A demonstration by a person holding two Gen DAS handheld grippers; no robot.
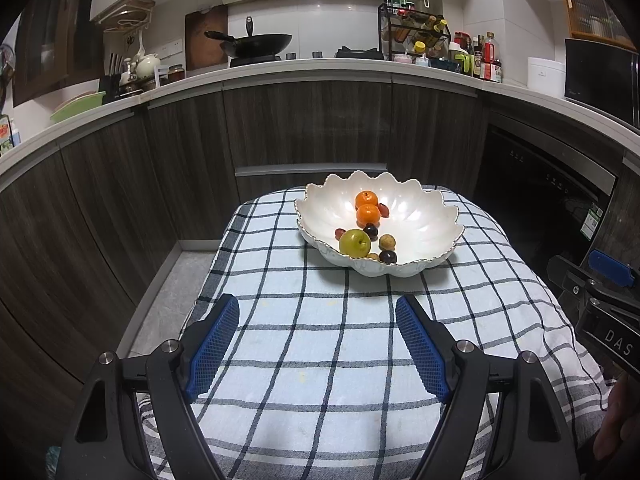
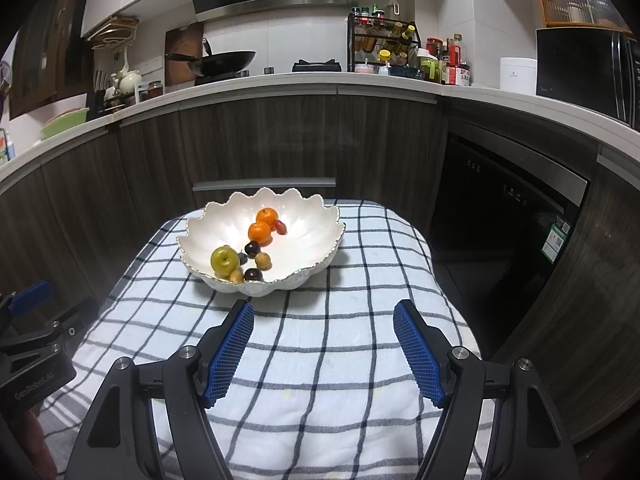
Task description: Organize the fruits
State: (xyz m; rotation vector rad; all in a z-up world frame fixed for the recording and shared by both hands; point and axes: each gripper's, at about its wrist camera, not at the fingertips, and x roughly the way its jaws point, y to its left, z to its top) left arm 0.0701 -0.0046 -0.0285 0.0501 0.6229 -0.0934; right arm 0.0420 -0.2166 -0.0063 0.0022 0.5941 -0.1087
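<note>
A white scalloped bowl stands on the far half of a checked cloth. Inside it lie two oranges, a green apple, dark plums, small tan fruits and a red fruit. My left gripper hovers open over the cloth, short of the bowl, nothing between its blue pads. My right gripper is likewise open and empty, the bowl ahead to its left.
The cloth covers a small table with floor at its left. Dark wood cabinets curve round behind, a dishwasher at the right. The counter holds a wok, a spice rack and bottles. The other gripper shows at each view's edge.
</note>
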